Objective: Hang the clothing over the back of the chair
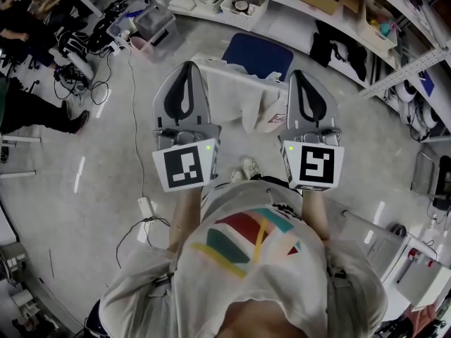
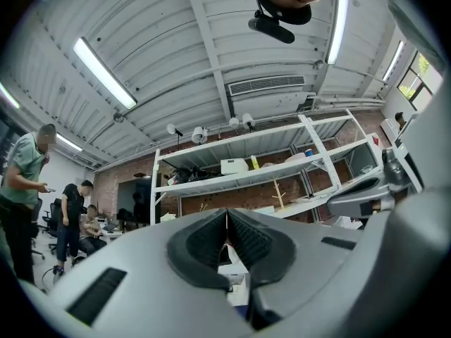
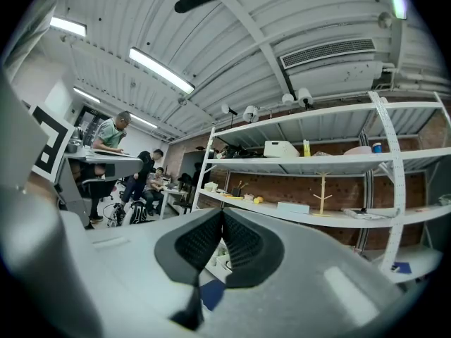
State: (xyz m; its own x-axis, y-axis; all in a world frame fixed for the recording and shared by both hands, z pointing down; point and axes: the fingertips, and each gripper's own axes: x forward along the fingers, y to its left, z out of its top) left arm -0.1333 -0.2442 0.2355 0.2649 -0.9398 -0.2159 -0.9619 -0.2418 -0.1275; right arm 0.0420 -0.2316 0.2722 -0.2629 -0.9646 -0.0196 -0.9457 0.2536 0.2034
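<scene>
In the head view a white garment (image 1: 243, 98) lies draped over the back of a chair with a blue seat (image 1: 258, 53). My left gripper (image 1: 184, 70) is held just left of the garment and my right gripper (image 1: 303, 77) just right of it, both above the chair back. Both are shut, with nothing showing between the pads. In the left gripper view the left gripper (image 2: 227, 220) has its jaws together and points at the shelving. The right gripper (image 3: 221, 217) looks the same in its own view. Neither gripper view shows the garment.
White shelves (image 1: 296, 9) with boxes and bins curve round behind the chair. A grey and pink bin (image 1: 153, 27) stands at the chair's left. People (image 1: 28, 111) stand and sit at the far left among cables. A power strip (image 1: 146, 208) lies on the floor.
</scene>
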